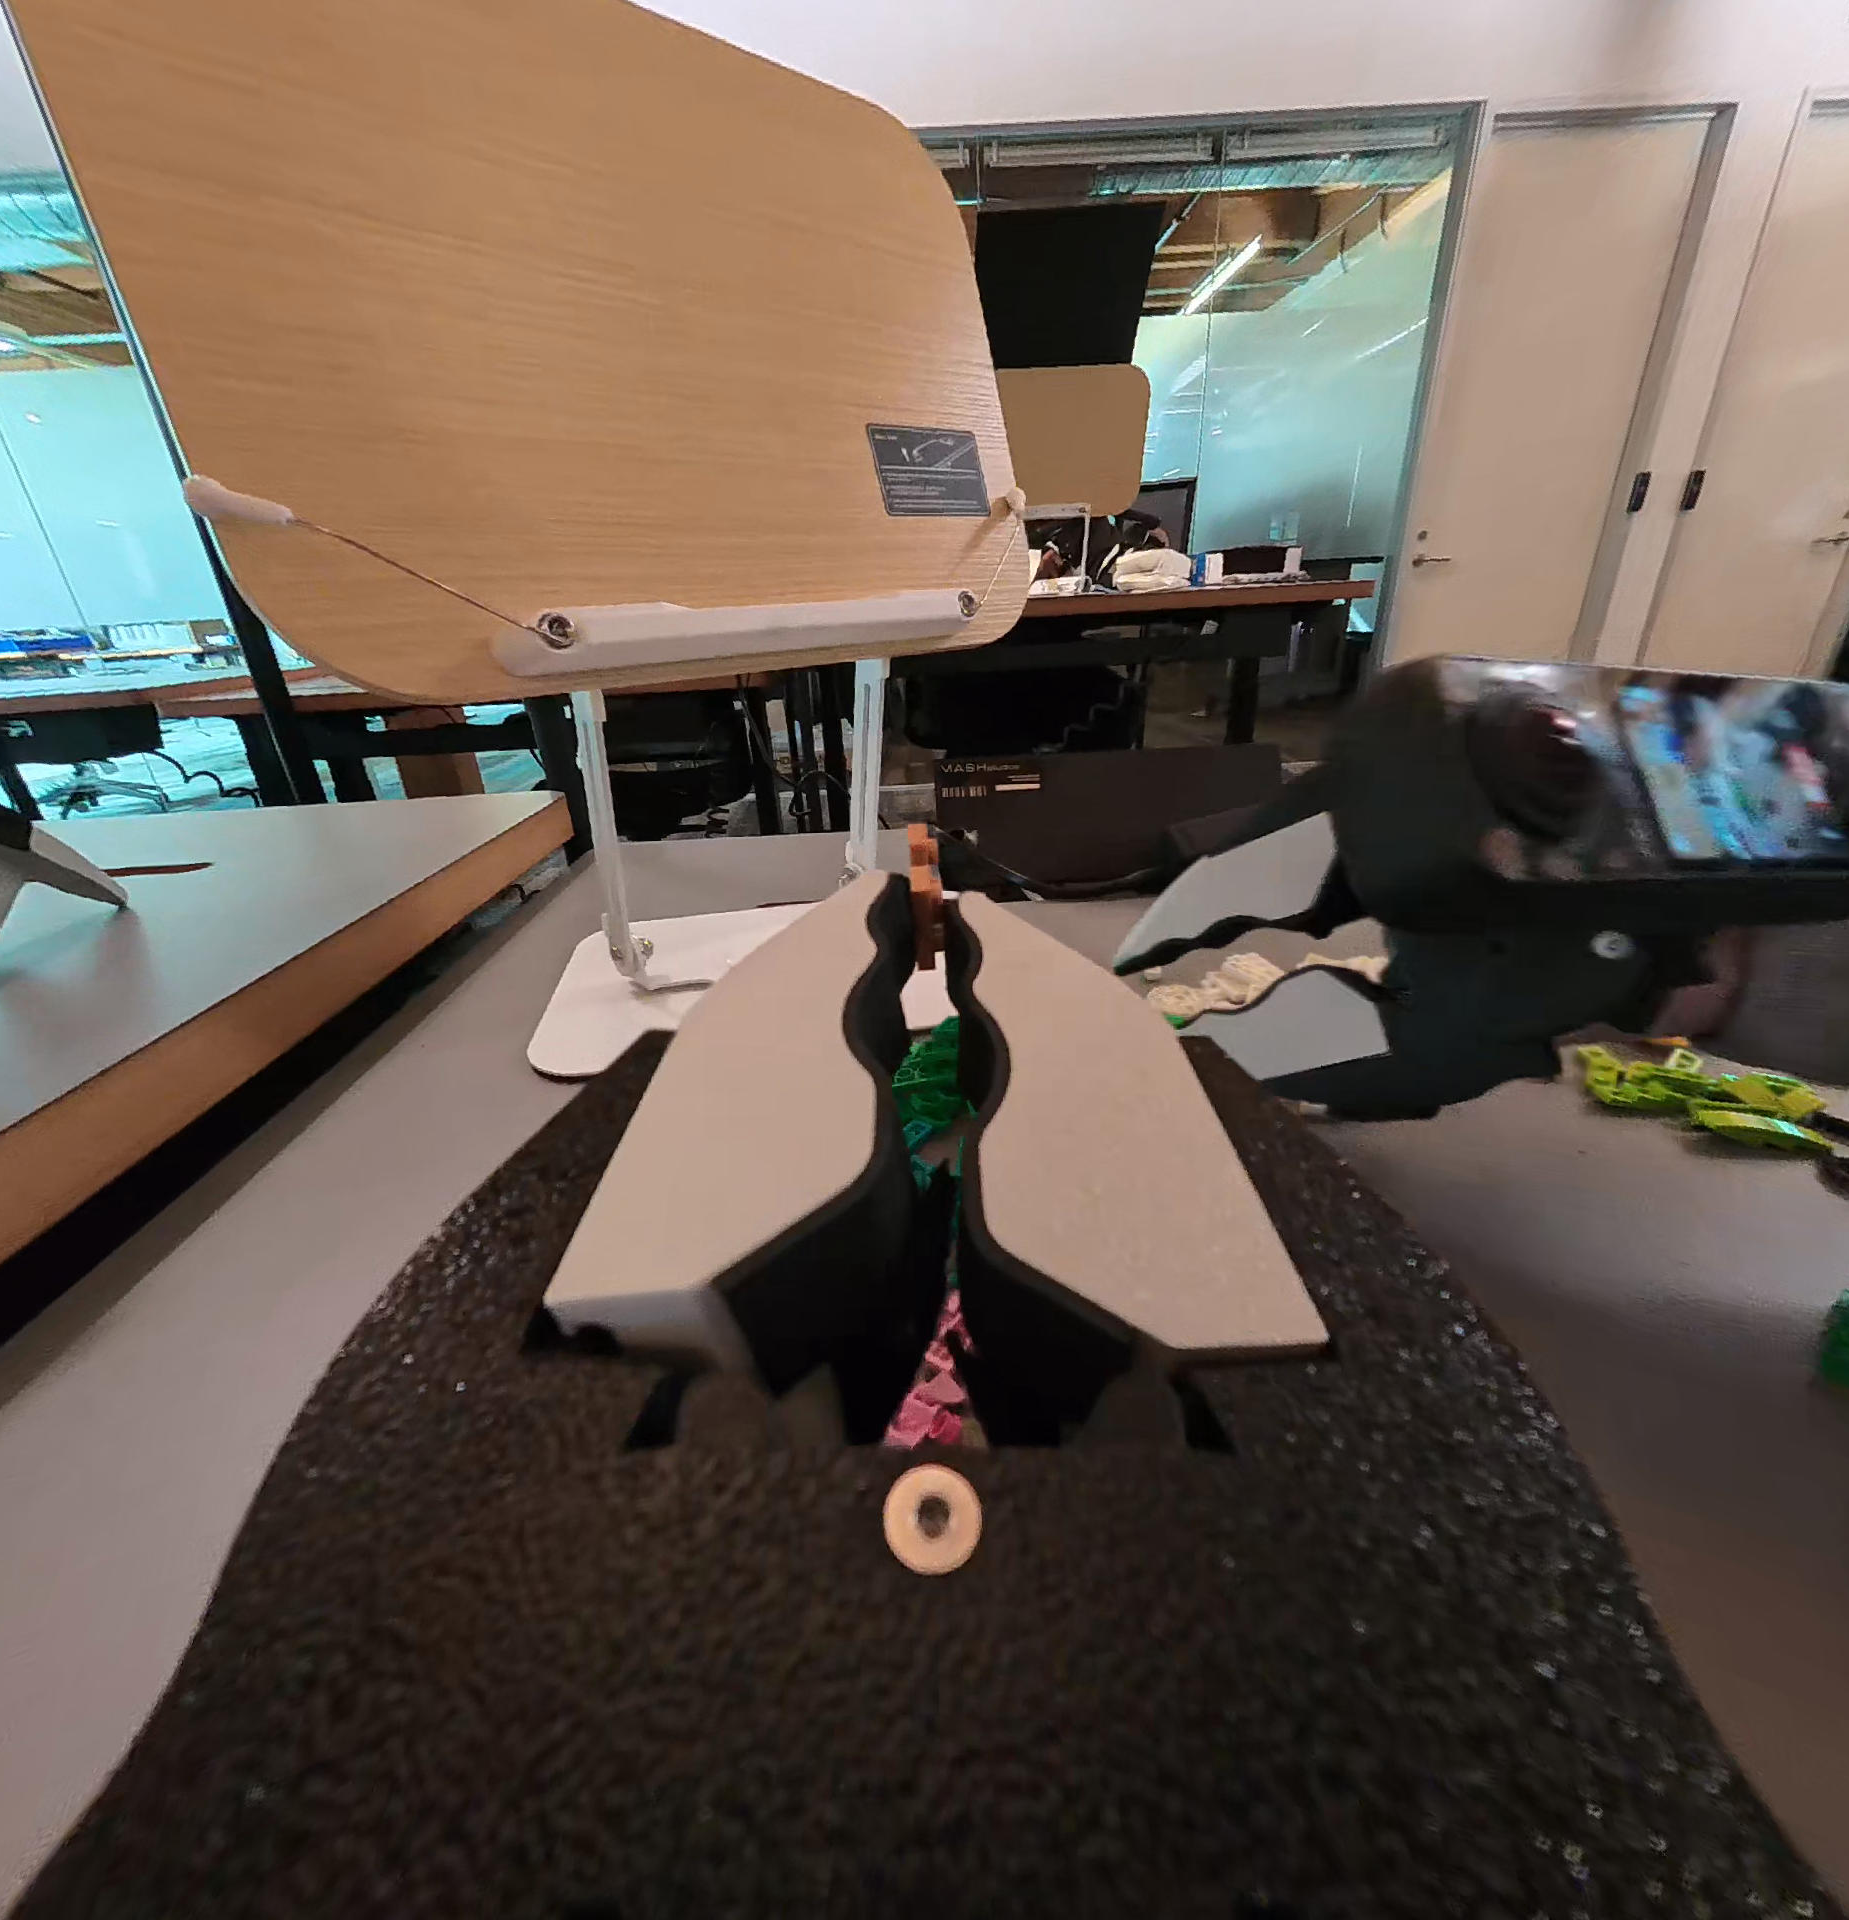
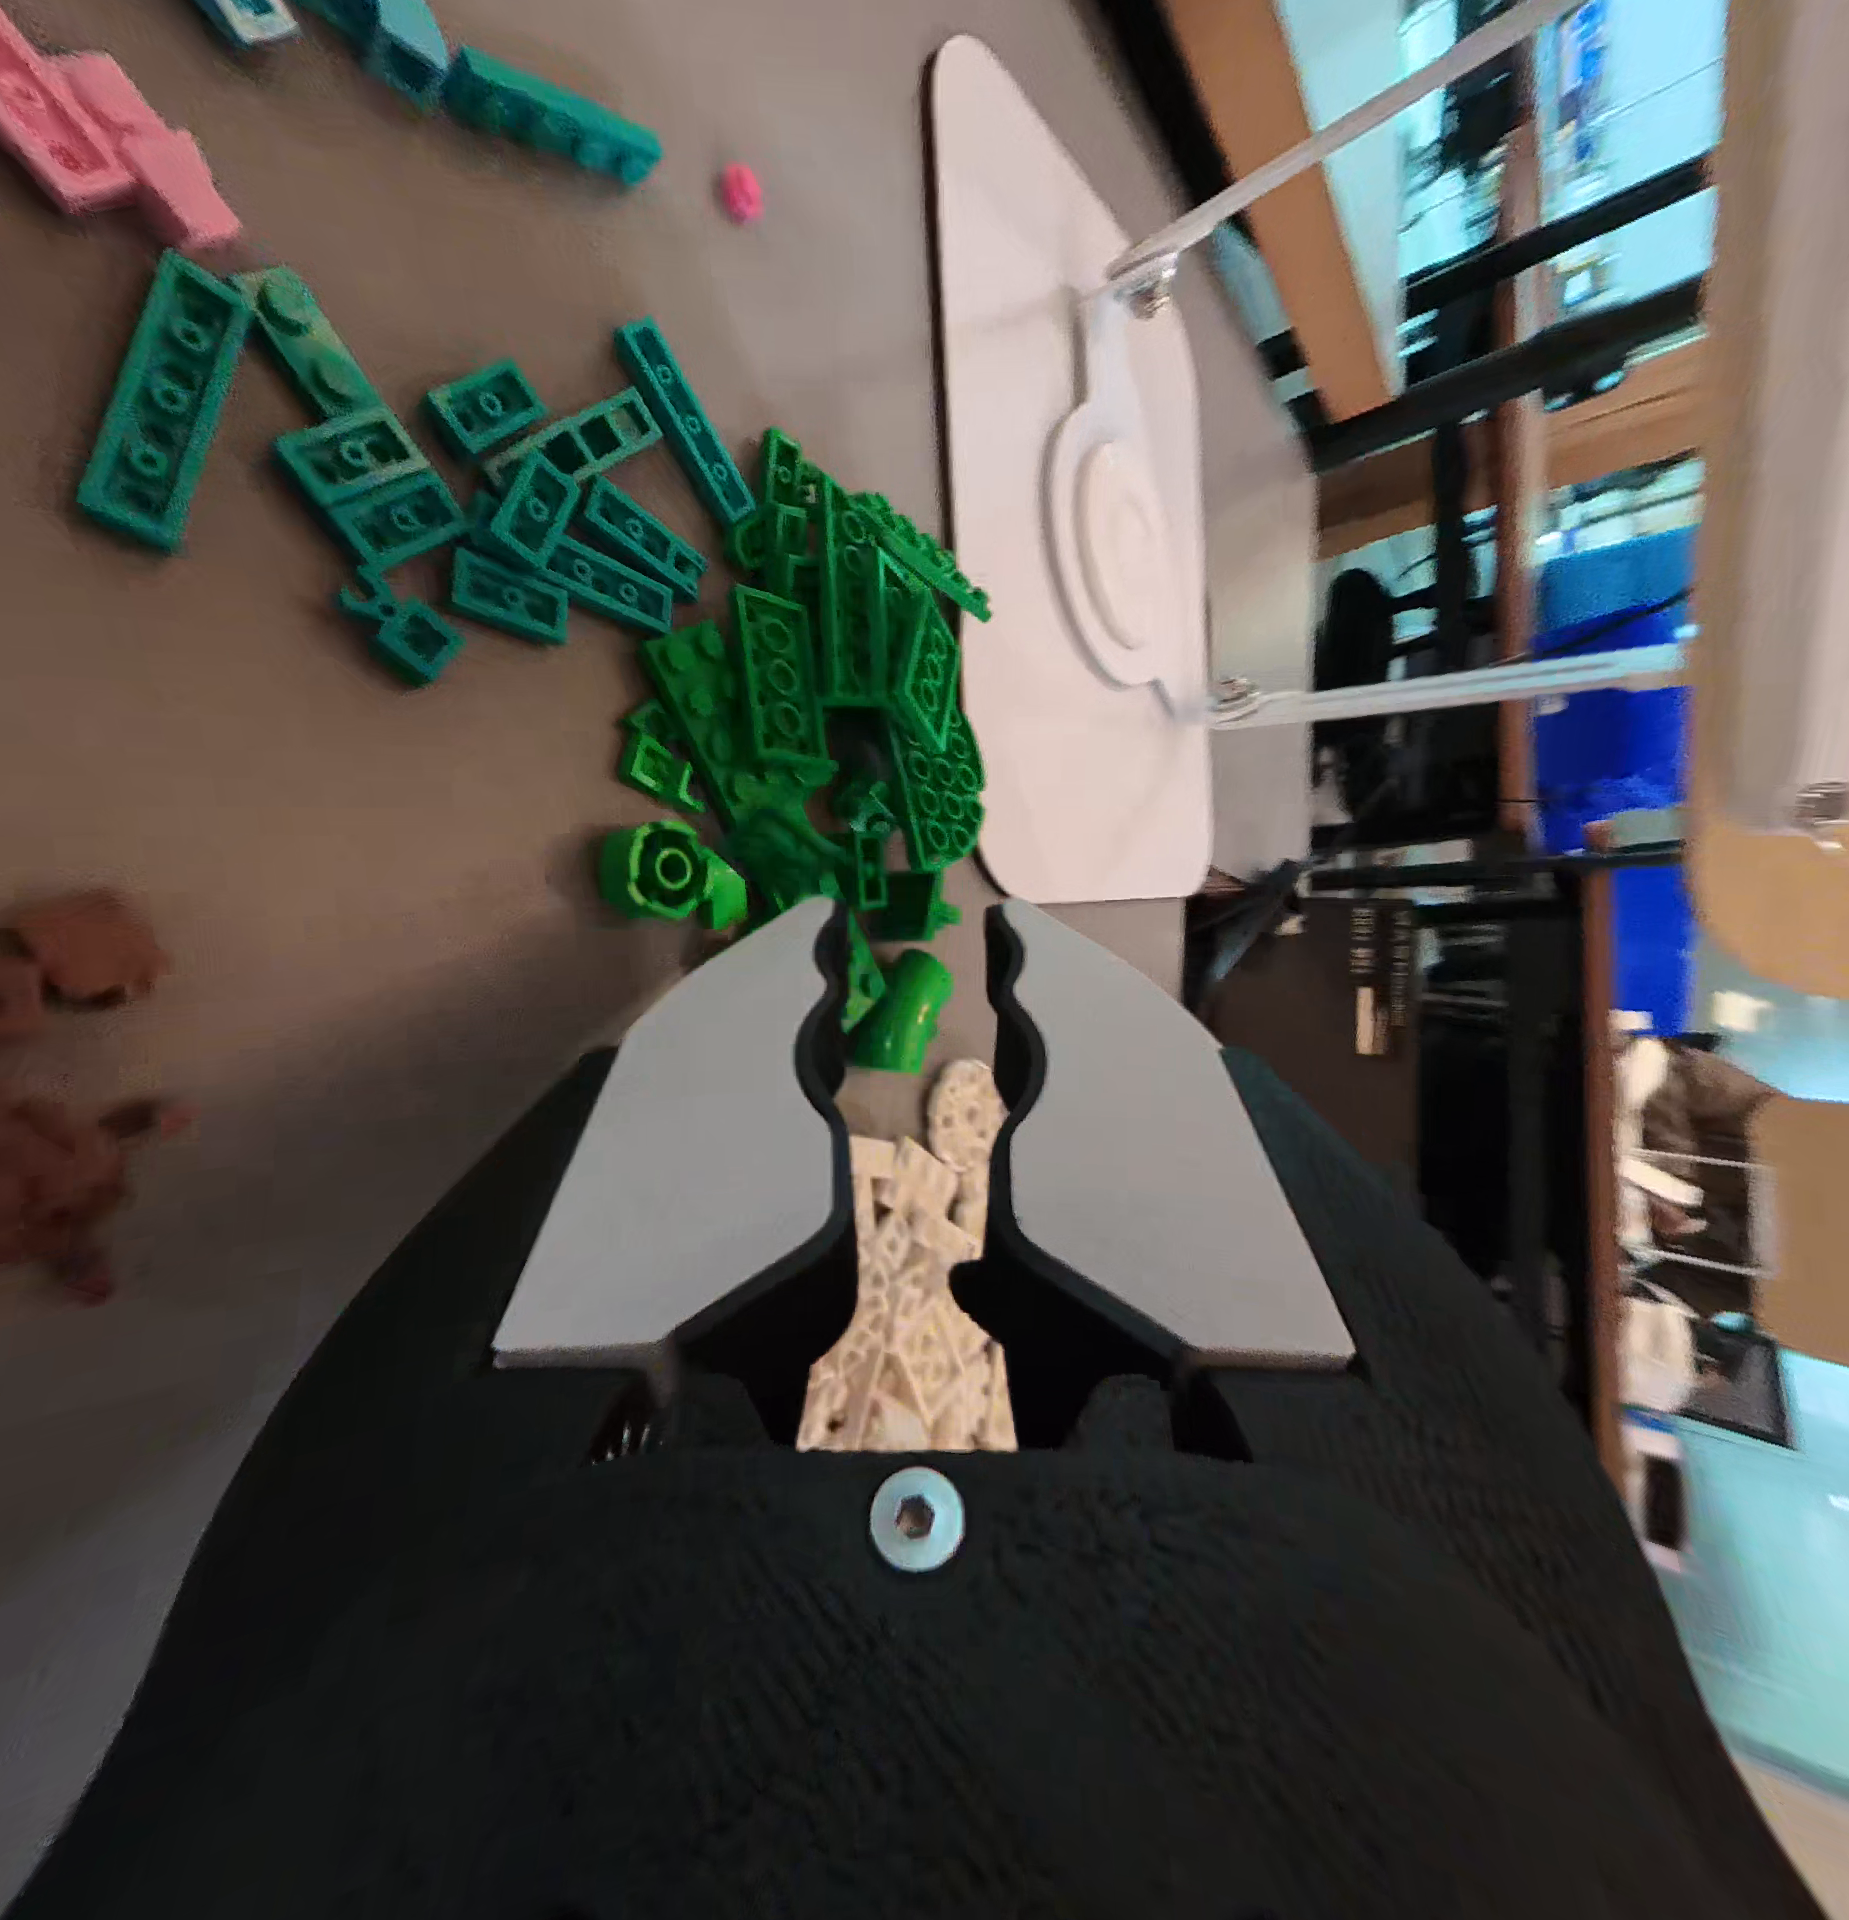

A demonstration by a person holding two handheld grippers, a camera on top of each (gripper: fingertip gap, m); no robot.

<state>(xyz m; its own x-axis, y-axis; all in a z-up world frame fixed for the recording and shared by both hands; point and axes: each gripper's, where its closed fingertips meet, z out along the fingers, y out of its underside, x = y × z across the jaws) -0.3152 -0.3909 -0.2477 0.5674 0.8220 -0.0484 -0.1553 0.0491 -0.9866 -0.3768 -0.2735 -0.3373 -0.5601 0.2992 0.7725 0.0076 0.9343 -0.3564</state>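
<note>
My left gripper (image 1: pixel 925 920) is shut on a small orange-brown brick piece (image 1: pixel 922 883), which stands upright between the fingertips above the grey table (image 1: pixel 224 1403). Green bricks (image 1: pixel 930 1070) and pink bricks (image 1: pixel 930 1392) lie below it. My right gripper (image 2: pixel 915 925) is open, turned on its side, with nothing pressed between its pads. It hovers over the near edge of a pile of green bricks (image 2: pixel 847 675); a curved green piece (image 2: pixel 899 1018) lies on the table between the fingers. The right gripper also shows, blurred and open, in the left wrist view (image 1: pixel 1159 987).
A wooden board on a white stand (image 1: pixel 546 343) rises just behind; its white base (image 2: pixel 1086 520) lies beside the green pile. Teal bricks (image 2: pixel 400 478), pink bricks (image 2: pixel 89 156), brown pieces (image 2: pixel 47 1039), white pieces (image 2: pixel 920 1299) and lime pieces (image 1: pixel 1709 1101) lie around. The tips of one gripper are about 15 centimeters away from the tips of the other.
</note>
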